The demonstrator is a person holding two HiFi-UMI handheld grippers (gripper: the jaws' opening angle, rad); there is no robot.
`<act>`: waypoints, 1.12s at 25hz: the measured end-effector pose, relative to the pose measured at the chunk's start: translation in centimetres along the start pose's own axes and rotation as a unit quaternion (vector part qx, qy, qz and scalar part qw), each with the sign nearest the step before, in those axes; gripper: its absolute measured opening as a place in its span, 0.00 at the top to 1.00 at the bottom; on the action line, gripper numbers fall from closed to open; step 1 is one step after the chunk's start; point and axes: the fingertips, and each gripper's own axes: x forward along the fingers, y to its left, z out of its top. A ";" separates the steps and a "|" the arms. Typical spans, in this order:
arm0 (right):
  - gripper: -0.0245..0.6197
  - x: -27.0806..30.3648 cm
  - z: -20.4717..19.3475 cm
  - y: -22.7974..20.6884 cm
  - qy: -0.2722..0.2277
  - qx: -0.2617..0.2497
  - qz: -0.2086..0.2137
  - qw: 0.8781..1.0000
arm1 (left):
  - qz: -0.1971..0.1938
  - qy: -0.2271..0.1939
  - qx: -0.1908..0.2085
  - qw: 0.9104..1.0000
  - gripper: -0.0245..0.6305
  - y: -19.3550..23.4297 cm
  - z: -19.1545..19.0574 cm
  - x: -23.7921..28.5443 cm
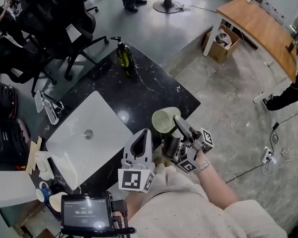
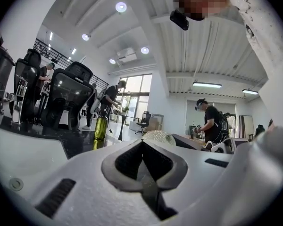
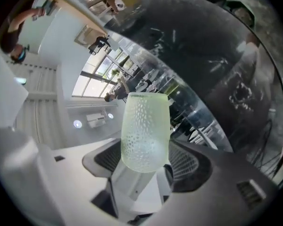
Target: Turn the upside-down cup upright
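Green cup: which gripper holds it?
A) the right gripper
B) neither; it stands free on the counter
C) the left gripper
A: the right gripper clamps the green cup between its jaws, while the left gripper is shut on nothing.

An open office workspace: black swivel office chairs (image 1: 54,19) at upper left, a curved wooden desk (image 1: 263,31) at upper right, bare concrete floor (image 1: 228,98) between.

Quick count of what's on show
One cup (image 1: 166,120), two grippers: left gripper (image 1: 141,142) and right gripper (image 1: 179,124). Also one green bottle (image 1: 124,55), one black table (image 1: 154,90), one white sink (image 1: 107,120), one wooden table (image 1: 260,31), one cardboard box (image 1: 221,44).
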 end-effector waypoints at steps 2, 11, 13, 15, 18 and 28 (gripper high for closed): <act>0.47 0.0 0.3 0.0 -0.004 0.039 0.027 0.999 | 0.003 0.000 0.002 1.000 0.95 0.1 0.0 0.0; 0.47 0.0 0.1 -0.1 -0.009 0.159 0.081 0.984 | 0.009 0.007 0.009 1.000 0.95 0.4 0.1 0.3; 0.47 -0.3 0.2 0.0 -0.010 0.171 0.090 0.981 | 0.009 0.010 0.010 1.000 0.95 0.3 0.0 0.3; 0.47 -0.5 0.4 -0.1 -0.015 0.184 0.099 0.978 | 0.011 0.013 0.010 1.000 0.95 0.3 -0.2 0.3; 0.47 -0.6 0.6 -0.1 -0.018 0.195 0.106 0.975 | 0.011 0.016 0.011 1.000 0.95 0.1 -0.3 0.5; 0.47 -0.6 0.9 0.4 -0.006 0.206 0.128 0.970 | 0.016 0.019 0.011 1.000 0.95 0.0 -0.3 0.9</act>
